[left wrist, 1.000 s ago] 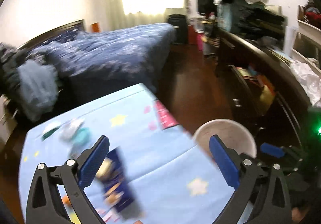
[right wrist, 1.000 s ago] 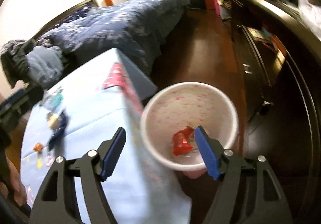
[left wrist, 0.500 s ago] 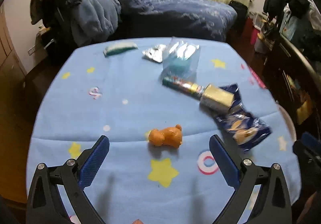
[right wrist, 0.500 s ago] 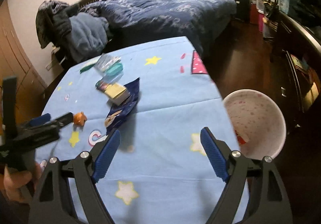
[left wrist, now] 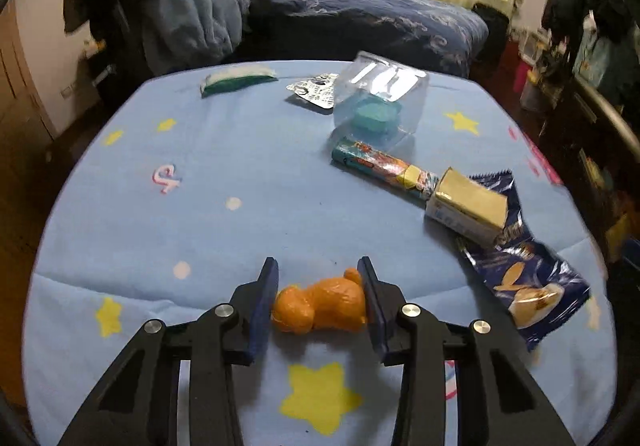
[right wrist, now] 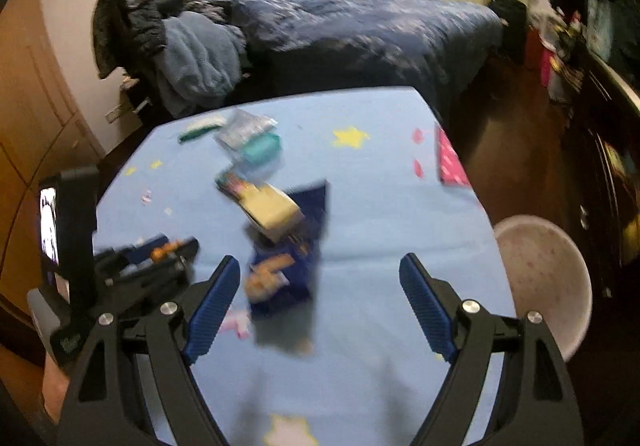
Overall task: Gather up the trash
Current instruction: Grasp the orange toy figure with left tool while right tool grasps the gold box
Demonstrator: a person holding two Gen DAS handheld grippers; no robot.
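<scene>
Bin (right wrist: 556, 266) inside unreadable; left claw (left wrist: 318, 300) closing round orange wrapper (left wrist: 320, 306), right claw (right wrist: 320, 306) spread.

Blue star-print table (left wrist: 248, 230) carries orange toy (left wrist: 320, 305), chip bag (left wrist: 524, 274), carton (left wrist: 468, 206), tube (left wrist: 380, 164).

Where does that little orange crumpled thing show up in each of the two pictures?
Left wrist view: orange wrapper low in the middle, between the left tool's closing jaws.
Right wrist view: small orange speck at left, inside that tool.
Shared landmark: the dark blue chip bag.
</scene>
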